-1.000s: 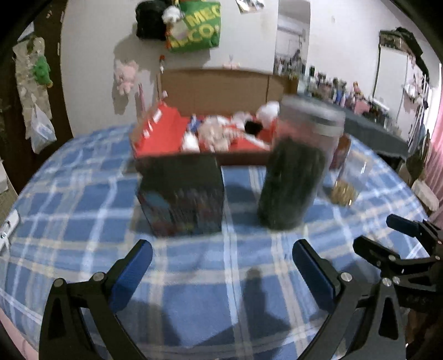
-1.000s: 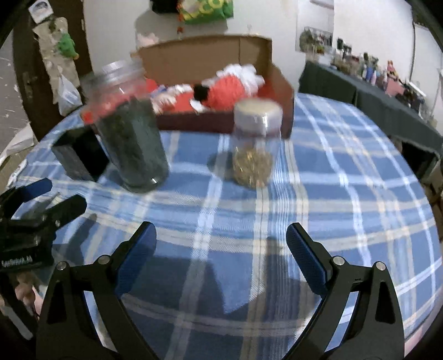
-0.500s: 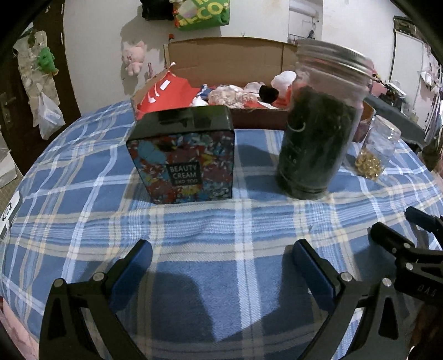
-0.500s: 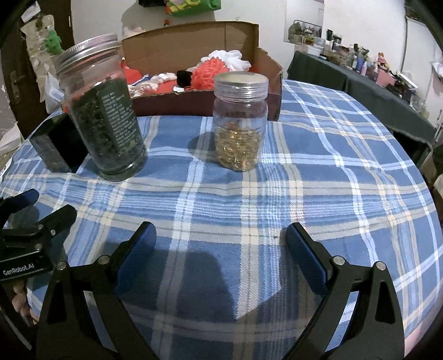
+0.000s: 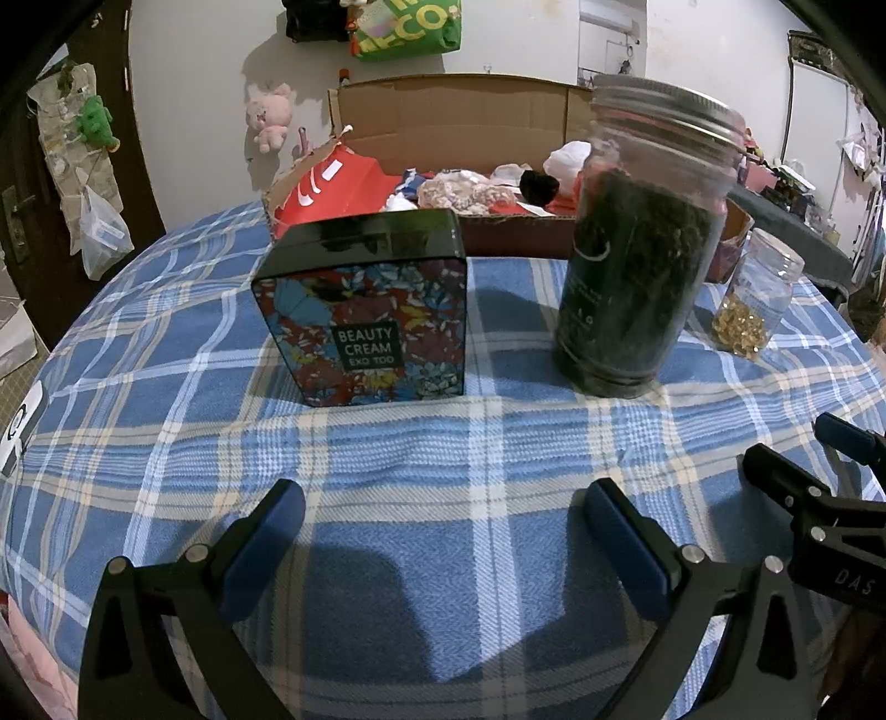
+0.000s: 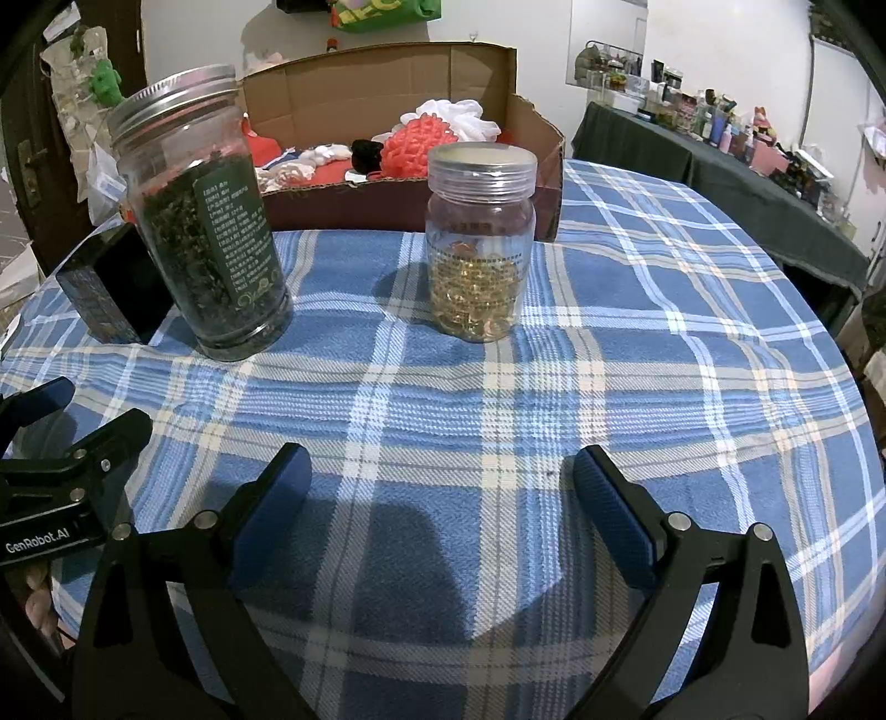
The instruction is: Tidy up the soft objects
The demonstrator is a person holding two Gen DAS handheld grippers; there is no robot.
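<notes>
The left gripper hovers low over the blue plaid tablecloth with its blue-padded fingers spread wide and nothing between them. The right gripper is likewise spread apart and empty above the same cloth; its tips also show at the right edge of the left wrist view, and the left one's tips at the left edge of the right wrist view.

Taking the tall tea jar as the landmark: it stands upright on the cloth ahead of both grippers, glass with a silver screw lid, filled most of the way with dark dried leaves and bearing a green label. Just to its left, apart from it, stands a black floral tin lettered "BEAUTY CREAM". To the jar's right, near but not touching, is a smaller clear jar with a clear plastic lid, holding golden capsules in its lower half.

Behind the tea jar sits an open cardboard box, its back flap upright. The soft objects lie inside it: a red knitted ball, a white fluffy piece just behind that, a small black item to its left, pale bundles and red fabric at the far left end.

Beyond the box, a pink plush toy and a green bag hang on the wall.
</notes>
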